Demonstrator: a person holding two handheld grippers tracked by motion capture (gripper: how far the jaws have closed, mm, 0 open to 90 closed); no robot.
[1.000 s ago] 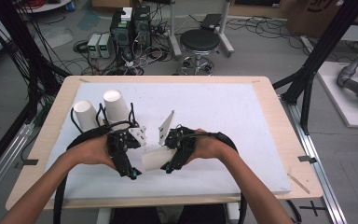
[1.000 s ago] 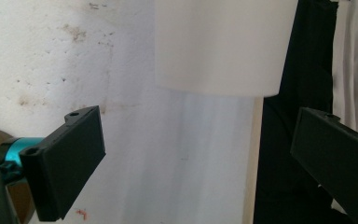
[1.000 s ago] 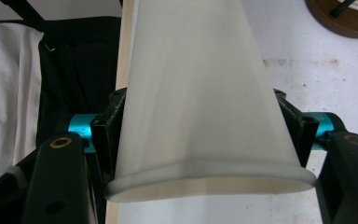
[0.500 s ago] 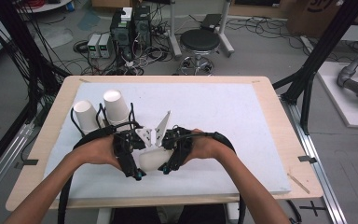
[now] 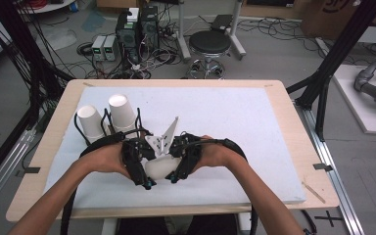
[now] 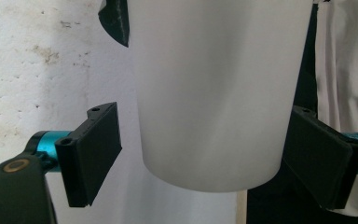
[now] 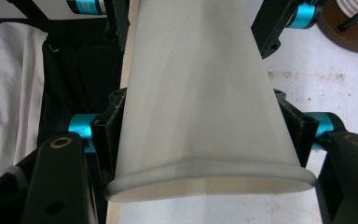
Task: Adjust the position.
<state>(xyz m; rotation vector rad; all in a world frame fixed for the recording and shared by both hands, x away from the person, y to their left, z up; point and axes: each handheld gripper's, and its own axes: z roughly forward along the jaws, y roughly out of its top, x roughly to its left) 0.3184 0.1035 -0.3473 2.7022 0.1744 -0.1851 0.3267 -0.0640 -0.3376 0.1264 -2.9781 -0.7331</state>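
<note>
Together, two hands bring their grippers to the near middle of a white table (image 5: 235, 112), with one white paper cup (image 5: 162, 167) lying on its side between them. The right gripper (image 7: 205, 135) is clamped on the cup near its rolled rim, its black jaws pressed against both sides. The left gripper (image 6: 200, 154) sits around the cup's closed bottom end with its jaws spread; a clear gap shows on one side, so it is not gripping yet. Two more cups (image 5: 108, 118) stand upside down on a dark rack at the far left of the table. Judging by this, one cup has been taken in hand and is about to be shared or passed between the grippers; the other two cups remain untouched on the rack.
</note>
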